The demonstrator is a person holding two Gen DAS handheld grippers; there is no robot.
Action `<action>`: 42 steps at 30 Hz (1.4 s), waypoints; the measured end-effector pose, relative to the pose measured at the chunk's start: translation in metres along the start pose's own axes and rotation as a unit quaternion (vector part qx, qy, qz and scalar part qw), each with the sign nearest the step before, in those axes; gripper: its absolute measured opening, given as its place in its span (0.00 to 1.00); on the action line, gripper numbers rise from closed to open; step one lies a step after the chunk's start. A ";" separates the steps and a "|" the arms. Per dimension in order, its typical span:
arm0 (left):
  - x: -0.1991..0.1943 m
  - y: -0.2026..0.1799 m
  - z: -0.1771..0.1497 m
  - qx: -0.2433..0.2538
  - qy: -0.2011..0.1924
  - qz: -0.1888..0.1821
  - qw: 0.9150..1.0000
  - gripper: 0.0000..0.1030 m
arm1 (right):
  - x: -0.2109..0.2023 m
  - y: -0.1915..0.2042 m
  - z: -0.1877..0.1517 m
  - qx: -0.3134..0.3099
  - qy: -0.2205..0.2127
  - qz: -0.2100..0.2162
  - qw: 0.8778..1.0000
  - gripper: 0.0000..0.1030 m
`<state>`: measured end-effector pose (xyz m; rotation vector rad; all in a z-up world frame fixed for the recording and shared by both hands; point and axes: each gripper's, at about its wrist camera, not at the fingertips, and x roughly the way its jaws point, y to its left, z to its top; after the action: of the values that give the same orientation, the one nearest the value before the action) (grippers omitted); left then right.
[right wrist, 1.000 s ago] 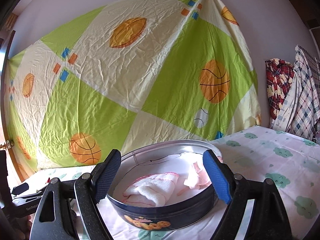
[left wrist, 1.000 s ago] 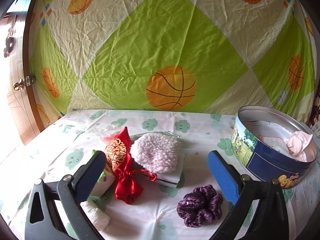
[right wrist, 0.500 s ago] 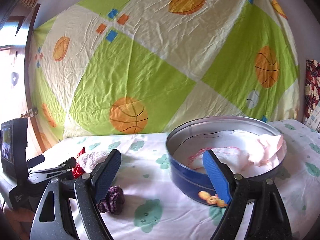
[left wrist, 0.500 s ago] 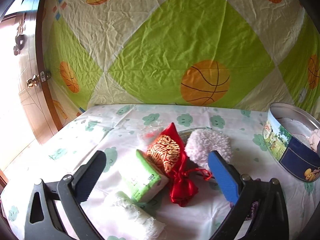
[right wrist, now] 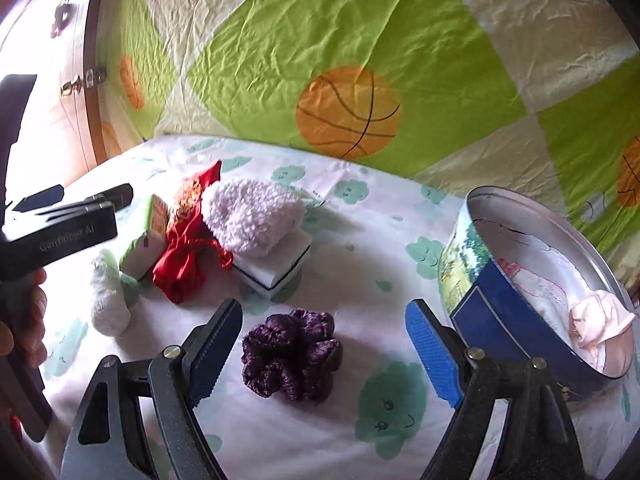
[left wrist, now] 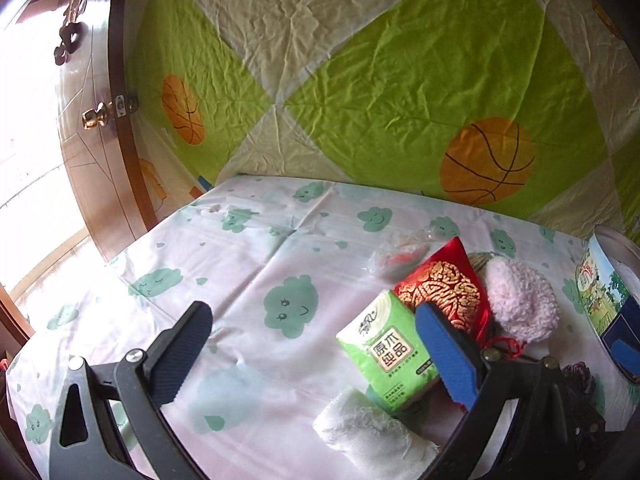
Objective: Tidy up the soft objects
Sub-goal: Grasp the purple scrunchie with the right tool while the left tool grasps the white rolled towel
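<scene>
1. The right gripper (right wrist: 324, 356) hangs just above the crinkled dark purple velvet scrunchie (right wrist: 291, 354), tongs spread wide with nothing between them, and the scrunchie lies on the cloud-print sheet (right wrist: 360, 264) roughly centred in the gap.

2. The left gripper (left wrist: 316, 358) is also spread and empty. It points at bare sheet, with the green tissue pack (left wrist: 390, 354) and the rolled white towel (left wrist: 372, 438) lying by its blue right finger.

3. The step in hand looks like picking up the scrunchie for the round blue biscuit tin (right wrist: 532, 300), which stands just to the right and already holds white and pale pink cloths.

4. To do it well, lower the right gripper straight down until both pads flank the scrunchie's body, not just its top ruffles, then close gently. The fabric will squash, so take a deep bite.

5. Keep the fingertips off the sheet, or a fold may be pinched and dragged along.

6. Lift clear of the tin's metal rim before moving across, and release over the open part of the tin, not onto the pink cloth at its near edge.

7. Waiting in the cluster to the left are a red and gold satin drawstring pouch (right wrist: 186, 236) and a fluffy pale pink sock (right wrist: 252, 216) resting on what may be a flat white box, though the view is too poor to be sure.
</scene>
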<state>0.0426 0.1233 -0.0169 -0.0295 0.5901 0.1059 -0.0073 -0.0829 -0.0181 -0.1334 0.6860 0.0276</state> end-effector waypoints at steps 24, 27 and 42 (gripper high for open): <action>0.009 -0.020 -0.025 0.030 0.104 -0.064 0.992 0.98 | 0.005 -0.015 0.000 0.032 0.002 0.041 0.999 0.41; 0.008 -0.020 -0.030 0.023 0.115 -0.067 0.991 0.96 | -0.007 -0.019 0.001 0.047 -0.036 0.027 0.998 0.41; 0.012 -0.015 -0.039 -0.001 0.148 -0.080 0.986 0.63 | -0.024 -0.017 0.001 0.025 -0.089 -0.028 0.995 0.41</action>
<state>0.0319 0.1076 -0.0562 -0.0964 0.8825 -0.0556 -0.0241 -0.0996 0.0003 -0.1004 0.5044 -0.0305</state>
